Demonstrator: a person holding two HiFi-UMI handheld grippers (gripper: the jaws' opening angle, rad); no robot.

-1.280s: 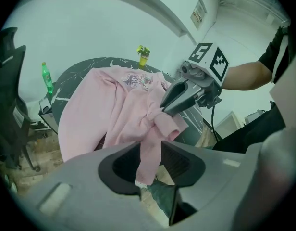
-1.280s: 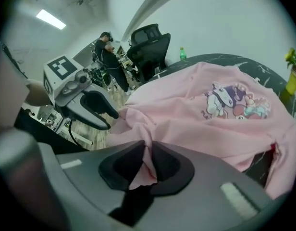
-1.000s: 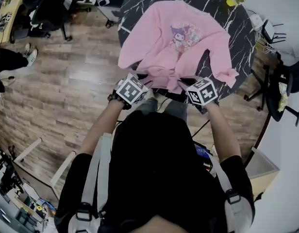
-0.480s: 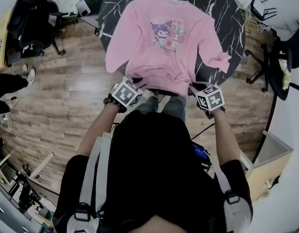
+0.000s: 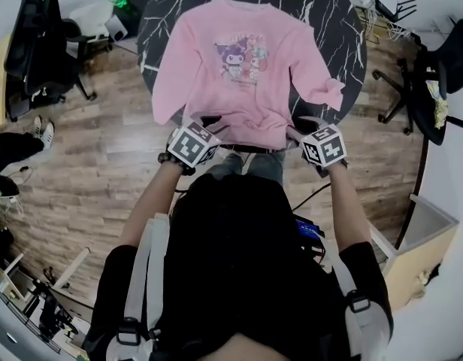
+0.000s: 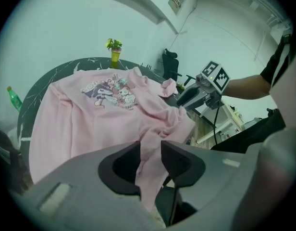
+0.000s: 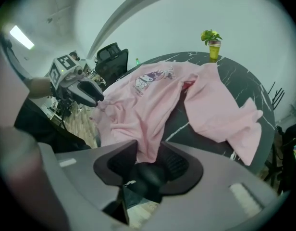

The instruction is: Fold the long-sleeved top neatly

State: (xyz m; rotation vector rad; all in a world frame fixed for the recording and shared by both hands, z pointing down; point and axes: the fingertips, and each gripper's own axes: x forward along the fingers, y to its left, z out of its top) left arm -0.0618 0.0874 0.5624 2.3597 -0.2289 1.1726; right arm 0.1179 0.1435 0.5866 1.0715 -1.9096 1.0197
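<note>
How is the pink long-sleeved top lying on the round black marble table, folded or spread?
Spread: the pink long-sleeved top lies front up on the black marble table, print showing, sleeves out sideways, near hem bunched.

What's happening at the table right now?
A person stands at the dark round table with a claw in each hand, working on the pink long-sleeved top, which lies spread face up on it. The left claw pinches the near hem at one corner. The right claw has just been opening its jaws, and the hem's other corner lies loose between them. The top is not yet folded.
</note>
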